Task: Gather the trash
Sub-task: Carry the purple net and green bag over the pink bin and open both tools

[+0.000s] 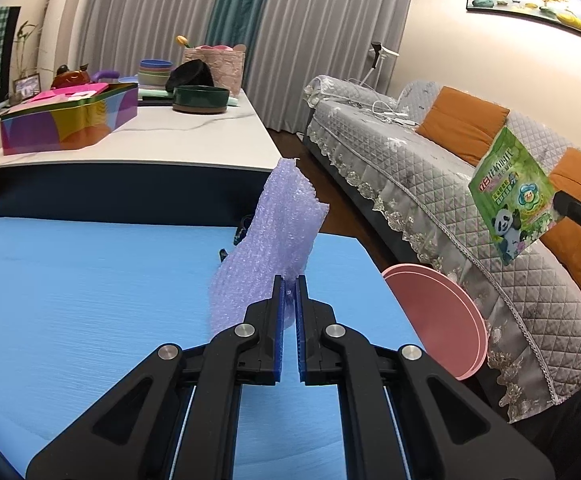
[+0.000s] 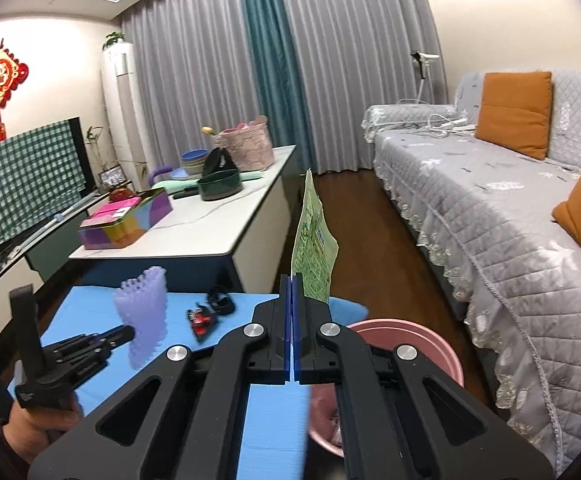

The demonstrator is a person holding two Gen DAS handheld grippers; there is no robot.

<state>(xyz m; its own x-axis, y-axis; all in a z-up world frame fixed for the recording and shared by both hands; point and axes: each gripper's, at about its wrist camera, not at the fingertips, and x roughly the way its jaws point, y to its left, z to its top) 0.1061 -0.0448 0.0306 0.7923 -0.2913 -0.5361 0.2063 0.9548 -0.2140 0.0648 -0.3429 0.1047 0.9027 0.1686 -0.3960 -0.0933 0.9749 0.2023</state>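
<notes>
My left gripper [image 1: 289,280] is shut on a crumpled piece of purple bubble wrap [image 1: 274,232], held up over the blue mat [image 1: 90,300]. The same bubble wrap [image 2: 144,316] and left gripper [image 2: 128,334] show at the lower left of the right wrist view, with a hand under the tool. My right gripper [image 2: 292,278] is shut on a green snack packet [image 2: 314,252], which stands edge-on above the pink bin [image 2: 422,340]. In the left wrist view the packet [image 1: 516,196], with a panda on it, hangs at the right, above and beyond the bin [image 1: 442,316].
A red-and-black wrapper [image 2: 200,320] and a small black item [image 2: 220,300] lie on the blue mat [image 2: 90,304]. Behind it stands a white table [image 1: 170,136] with a colourful tin [image 1: 70,120] and bowls. A grey sofa [image 2: 490,208] with orange cushions runs along the right.
</notes>
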